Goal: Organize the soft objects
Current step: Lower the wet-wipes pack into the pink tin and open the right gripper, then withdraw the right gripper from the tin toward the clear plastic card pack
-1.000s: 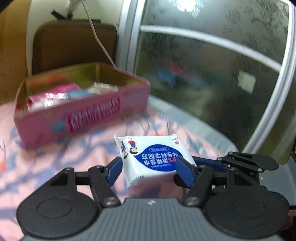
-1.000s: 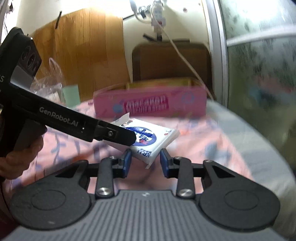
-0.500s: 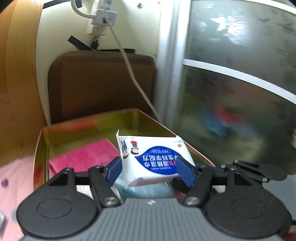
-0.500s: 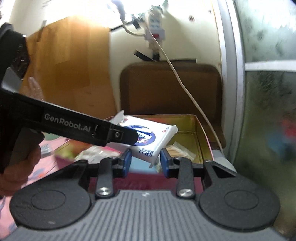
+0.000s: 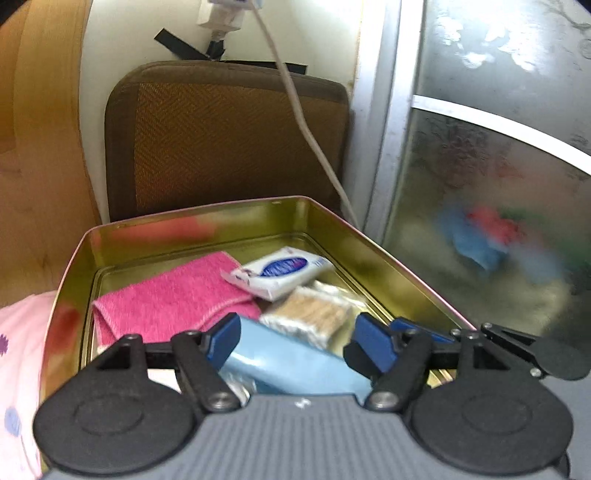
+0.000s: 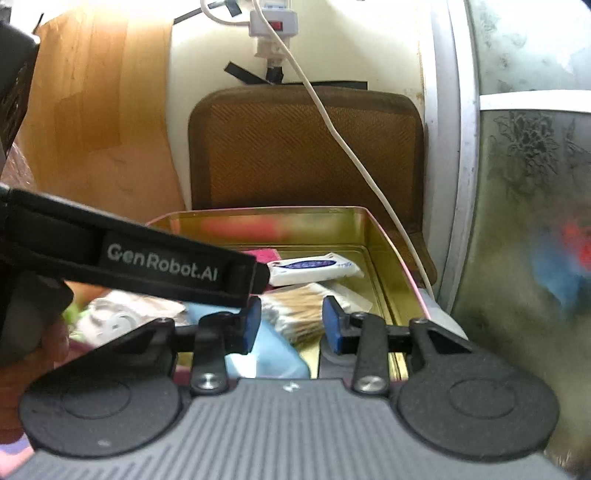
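A white and blue wipes packet point(image 5: 280, 271) point(image 6: 314, 269) lies loose in the open gold-lined tin point(image 5: 369, 251) point(image 6: 376, 251), tilted on a pink cloth point(image 5: 173, 299) and a pack of cotton swabs point(image 5: 310, 314) point(image 6: 295, 299). My left gripper point(image 5: 297, 336) hovers over the tin's near end above a light blue pack point(image 5: 291, 365). Its jaws are opening and nothing is between the pads. My right gripper point(image 6: 291, 319) is beside it, also opening, with nothing held. The left gripper's black side bar point(image 6: 162, 262) crosses the right wrist view.
A brown cushion point(image 5: 221, 140) stands behind the tin, with a white cable point(image 5: 310, 136) hanging from a power strip point(image 6: 273, 18). A frosted glass door point(image 5: 480, 184) is on the right. Pink patterned bedding point(image 5: 18, 350) lies left. A hand point(image 6: 55, 343) holds the left gripper.
Both grippers carried the wipes packet from over the bedding to above the tin. The packet has left both pairs of pads and now lies inside the tin. Both jaws stand wider.
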Demonstrator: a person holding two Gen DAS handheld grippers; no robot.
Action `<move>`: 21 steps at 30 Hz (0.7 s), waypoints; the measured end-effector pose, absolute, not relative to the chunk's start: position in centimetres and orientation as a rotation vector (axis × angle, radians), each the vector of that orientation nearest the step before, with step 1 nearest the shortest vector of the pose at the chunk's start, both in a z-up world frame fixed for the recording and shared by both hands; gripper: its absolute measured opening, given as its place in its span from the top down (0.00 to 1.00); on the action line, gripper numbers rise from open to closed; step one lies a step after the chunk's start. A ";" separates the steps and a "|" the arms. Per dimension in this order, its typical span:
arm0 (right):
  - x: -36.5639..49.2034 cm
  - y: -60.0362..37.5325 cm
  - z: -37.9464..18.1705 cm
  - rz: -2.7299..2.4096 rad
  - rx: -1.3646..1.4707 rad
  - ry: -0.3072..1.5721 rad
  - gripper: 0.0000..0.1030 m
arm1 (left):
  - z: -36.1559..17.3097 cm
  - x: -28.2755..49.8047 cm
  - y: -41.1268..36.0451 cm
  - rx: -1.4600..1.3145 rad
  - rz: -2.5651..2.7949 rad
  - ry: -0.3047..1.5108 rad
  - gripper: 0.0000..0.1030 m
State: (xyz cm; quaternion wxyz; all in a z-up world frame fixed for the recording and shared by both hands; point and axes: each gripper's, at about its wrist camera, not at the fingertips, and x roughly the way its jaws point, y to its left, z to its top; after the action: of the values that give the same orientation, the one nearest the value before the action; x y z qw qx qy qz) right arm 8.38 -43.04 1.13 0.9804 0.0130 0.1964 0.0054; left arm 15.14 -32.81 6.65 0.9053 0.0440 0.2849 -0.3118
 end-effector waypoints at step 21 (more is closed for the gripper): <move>-2.7 -40.6 1.1 -0.073 0.304 0.432 0.58 | 7.5 2.3 -22.6 0.160 -0.526 0.580 0.23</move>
State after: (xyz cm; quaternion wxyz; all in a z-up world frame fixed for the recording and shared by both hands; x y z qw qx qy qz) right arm -2.66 -40.64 1.12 0.9647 0.1502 0.2135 -0.0359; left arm 2.26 -22.61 7.51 0.9213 0.0778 0.2822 -0.2559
